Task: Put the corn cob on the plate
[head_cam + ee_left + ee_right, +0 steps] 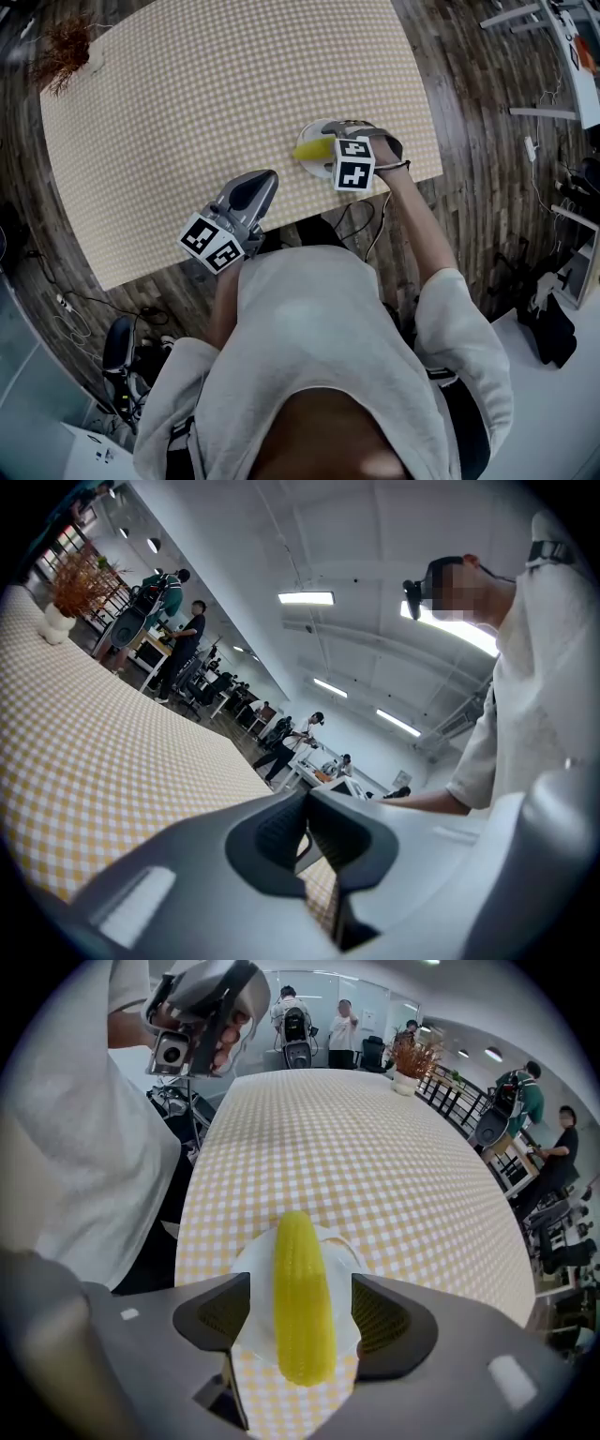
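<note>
A yellow corn cob [300, 1302] lies lengthwise on a small white plate [251, 1265] near the table's front right edge. In the head view the corn cob [312, 148] sticks out to the left over the plate [317, 129]. My right gripper [302, 1314] points down over it, open, with its pads [225, 1312] standing clear on either side of the cob. My left gripper [307, 832] is shut with nothing between its pads. It hangs nearly level at the table's front edge [265, 180], left of the plate.
The table wears a yellow-and-white checked cloth [216, 84]. A dried plant in a white vase [64, 49] stands at its far left corner. Cables lie on the wood floor [487, 141]. People and desks fill the room behind [178, 630].
</note>
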`<state>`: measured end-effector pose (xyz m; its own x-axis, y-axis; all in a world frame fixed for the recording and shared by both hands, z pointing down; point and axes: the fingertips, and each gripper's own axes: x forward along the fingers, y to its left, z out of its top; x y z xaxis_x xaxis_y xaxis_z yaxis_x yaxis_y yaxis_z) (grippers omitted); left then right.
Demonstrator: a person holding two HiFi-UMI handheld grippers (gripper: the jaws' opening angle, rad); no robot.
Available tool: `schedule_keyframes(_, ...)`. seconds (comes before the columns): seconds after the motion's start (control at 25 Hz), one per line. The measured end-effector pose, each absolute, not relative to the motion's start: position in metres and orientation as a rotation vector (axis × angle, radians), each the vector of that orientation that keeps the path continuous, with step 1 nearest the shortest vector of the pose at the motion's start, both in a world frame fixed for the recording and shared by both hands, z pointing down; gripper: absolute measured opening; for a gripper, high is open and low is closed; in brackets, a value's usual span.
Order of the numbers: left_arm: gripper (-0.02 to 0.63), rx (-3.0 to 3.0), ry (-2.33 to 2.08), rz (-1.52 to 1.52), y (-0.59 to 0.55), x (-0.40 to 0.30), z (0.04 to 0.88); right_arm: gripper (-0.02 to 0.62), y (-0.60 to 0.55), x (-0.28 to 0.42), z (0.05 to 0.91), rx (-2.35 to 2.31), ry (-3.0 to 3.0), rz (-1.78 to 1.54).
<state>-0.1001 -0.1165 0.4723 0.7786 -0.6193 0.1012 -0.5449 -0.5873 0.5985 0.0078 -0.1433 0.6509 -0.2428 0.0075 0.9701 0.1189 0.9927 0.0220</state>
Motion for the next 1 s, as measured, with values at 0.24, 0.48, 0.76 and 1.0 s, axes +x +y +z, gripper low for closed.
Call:
schedule_keyframes(0.24,0.009,2.391,-0.842,-0.171,-0.117,-0.09,0.456,0.26,-0.15,0.014,0.617,-0.003,-1.844,-0.166)
schedule_keyframes(0.48,0.009,2.423,-0.826,-0.168,-0.115,-0.08,0.446,0.118,-0.151,0.025,0.607,0.1,-1.864,-0.211)
schedule_keyframes(0.76,0.009,2.449,-0.816,-0.161,-0.112,-0.064,0.437,0.0,-0.147,0.035,0.608,0.138,-1.866,-0.236)
schedule_keyframes(1.0,0.009,2.452,-0.822,-0.15,-0.106,-0.059,0.436,0.0,-0.151,0.038,0.61,0.202,-1.893,-0.18)
